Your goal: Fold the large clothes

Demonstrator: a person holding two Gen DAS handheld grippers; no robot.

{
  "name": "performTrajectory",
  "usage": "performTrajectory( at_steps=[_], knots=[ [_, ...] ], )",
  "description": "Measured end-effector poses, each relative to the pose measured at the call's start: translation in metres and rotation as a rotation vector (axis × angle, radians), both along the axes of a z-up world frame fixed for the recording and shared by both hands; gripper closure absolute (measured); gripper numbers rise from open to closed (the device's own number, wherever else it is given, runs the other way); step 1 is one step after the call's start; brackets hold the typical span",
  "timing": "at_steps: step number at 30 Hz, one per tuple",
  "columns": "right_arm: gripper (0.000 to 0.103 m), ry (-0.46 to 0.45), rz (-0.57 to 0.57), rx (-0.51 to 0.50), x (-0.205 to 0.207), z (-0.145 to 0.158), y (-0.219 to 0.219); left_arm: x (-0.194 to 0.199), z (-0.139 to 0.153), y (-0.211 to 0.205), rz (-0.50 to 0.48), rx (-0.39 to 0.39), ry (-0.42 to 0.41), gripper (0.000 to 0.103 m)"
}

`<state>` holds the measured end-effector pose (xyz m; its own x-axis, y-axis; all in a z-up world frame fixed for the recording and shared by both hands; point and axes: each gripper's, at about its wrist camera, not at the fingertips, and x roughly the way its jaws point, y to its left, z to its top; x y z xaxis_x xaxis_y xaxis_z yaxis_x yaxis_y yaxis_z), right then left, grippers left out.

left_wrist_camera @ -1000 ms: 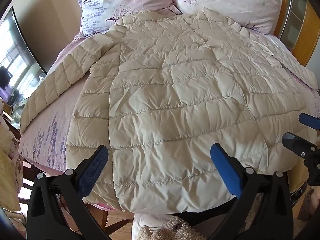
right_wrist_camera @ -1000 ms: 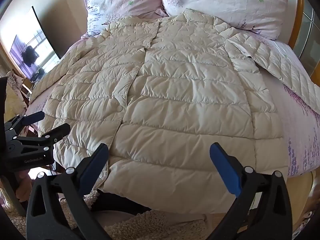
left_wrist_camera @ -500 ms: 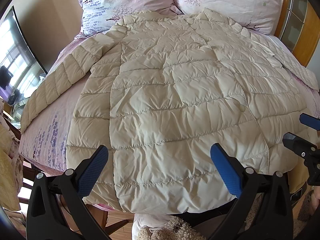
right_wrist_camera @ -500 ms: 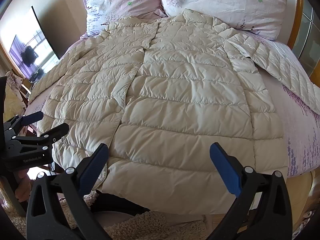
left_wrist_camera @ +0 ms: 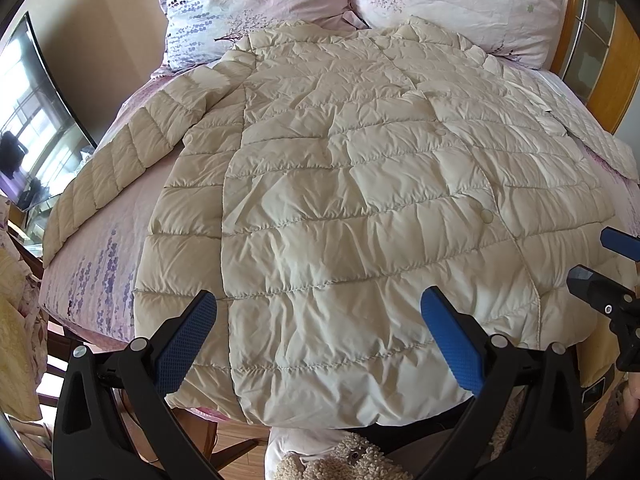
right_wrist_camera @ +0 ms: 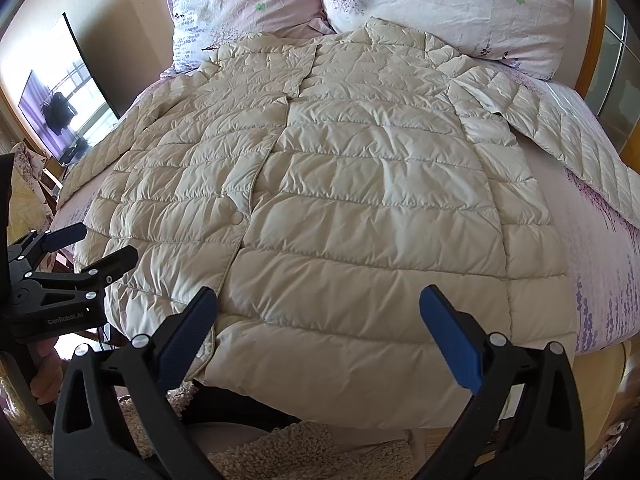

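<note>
Lying flat: cream quilted puffer coat [left_wrist_camera: 352, 208] [right_wrist_camera: 320, 200], front side up, spread over a pink floral bed sheet [left_wrist_camera: 104, 256] [right_wrist_camera: 600, 264], its collar touching the pillows and its hem draping over the bed's near edge.
Coat surface: crinkled, slightly glossy fabric stitched into horizontal padded bands; round snap buttons run along the front placket.
Sleeves: both spread outward to the sides, quilted in narrower bands.
Pillows: two pink-and-white floral pillows [left_wrist_camera: 256, 4] [right_wrist_camera: 452, 0], wrinkled cotton, propped at the head of the bed.
Left gripper [left_wrist_camera: 320, 344] [right_wrist_camera: 92, 248]: black plastic arms with blue textured pads, jaws spread wide, holding nothing, hovering above the hem.
Right gripper [right_wrist_camera: 318, 340] [left_wrist_camera: 604, 260]: same build, jaws spread wide, nothing between them, above the hem beside the left one.
Side wall: dark flat screen [left_wrist_camera: 36, 136] [right_wrist_camera: 72, 100] reflecting a window.
</note>
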<state>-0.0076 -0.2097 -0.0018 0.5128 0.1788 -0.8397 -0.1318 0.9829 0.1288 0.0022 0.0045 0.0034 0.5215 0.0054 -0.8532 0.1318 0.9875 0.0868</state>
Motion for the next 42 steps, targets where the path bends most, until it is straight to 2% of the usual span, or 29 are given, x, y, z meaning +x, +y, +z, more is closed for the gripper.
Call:
performTrajectory(
  at_steps=[42],
  knots=[
    [0.002,0.001,-0.009,0.035,0.004,-0.006,-0.001,0.002,-0.001,0.010,0.000,0.010,-0.018,0.001]
  ],
)
